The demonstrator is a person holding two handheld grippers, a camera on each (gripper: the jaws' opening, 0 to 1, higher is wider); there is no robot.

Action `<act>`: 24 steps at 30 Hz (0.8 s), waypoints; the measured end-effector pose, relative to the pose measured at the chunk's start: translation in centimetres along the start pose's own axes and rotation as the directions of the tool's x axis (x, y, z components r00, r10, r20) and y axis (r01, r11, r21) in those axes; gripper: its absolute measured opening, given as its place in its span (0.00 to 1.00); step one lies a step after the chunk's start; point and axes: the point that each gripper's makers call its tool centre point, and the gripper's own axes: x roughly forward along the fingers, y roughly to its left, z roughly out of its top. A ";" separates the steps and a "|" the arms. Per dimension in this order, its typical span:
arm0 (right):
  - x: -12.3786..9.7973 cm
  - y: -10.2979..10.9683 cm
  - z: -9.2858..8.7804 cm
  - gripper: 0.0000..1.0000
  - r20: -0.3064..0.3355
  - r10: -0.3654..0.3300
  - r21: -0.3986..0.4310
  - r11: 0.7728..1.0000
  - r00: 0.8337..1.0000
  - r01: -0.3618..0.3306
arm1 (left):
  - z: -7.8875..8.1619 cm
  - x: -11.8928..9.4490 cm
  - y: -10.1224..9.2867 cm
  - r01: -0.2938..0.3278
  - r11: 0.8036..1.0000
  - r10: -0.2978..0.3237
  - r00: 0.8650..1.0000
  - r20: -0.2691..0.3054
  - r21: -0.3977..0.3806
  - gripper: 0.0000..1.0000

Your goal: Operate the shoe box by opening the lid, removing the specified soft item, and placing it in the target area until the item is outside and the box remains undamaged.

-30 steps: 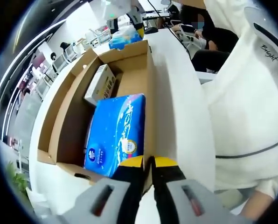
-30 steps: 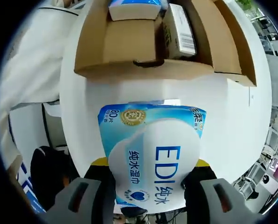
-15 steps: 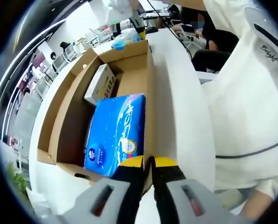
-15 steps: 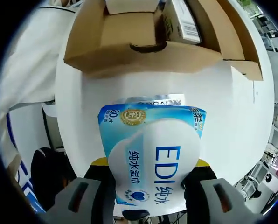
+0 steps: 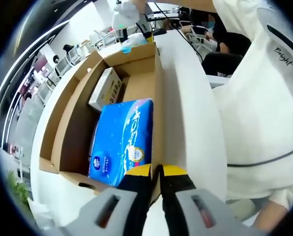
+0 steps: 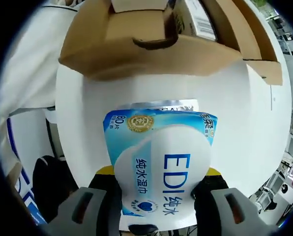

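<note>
Since the earlier frames: my right gripper view has closed in on the cardboard box, whose near wall now sits larger and higher; in my left gripper view the far-off right gripper and its pack have drifted a little, while the box has not moved.
Right gripper: jaws spread wide around the wet-wipes pack and clamped on its two sides — the soft pack bulges toward the lens.
Wet-wipes pack: outside the box, held over the white table, just short of the box's handle-slot wall.
Left gripper: I see the yellow-tipped jaws pressed nearly together on the box's near wall edge.
Box: lid open, flaps out.
Inside: a blue tissue pack lies near my left gripper; a small white carton lies beyond it.
Beside the table: a person's white sleeve.
</note>
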 end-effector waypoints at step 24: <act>0.5 -0.2 0.3 0.58 0.001 0.010 -0.009 1.000 1.000 -0.010 | -0.1 0.0 0.0 0.001 1.000 -0.001 1.000 -0.006 -0.004 0.05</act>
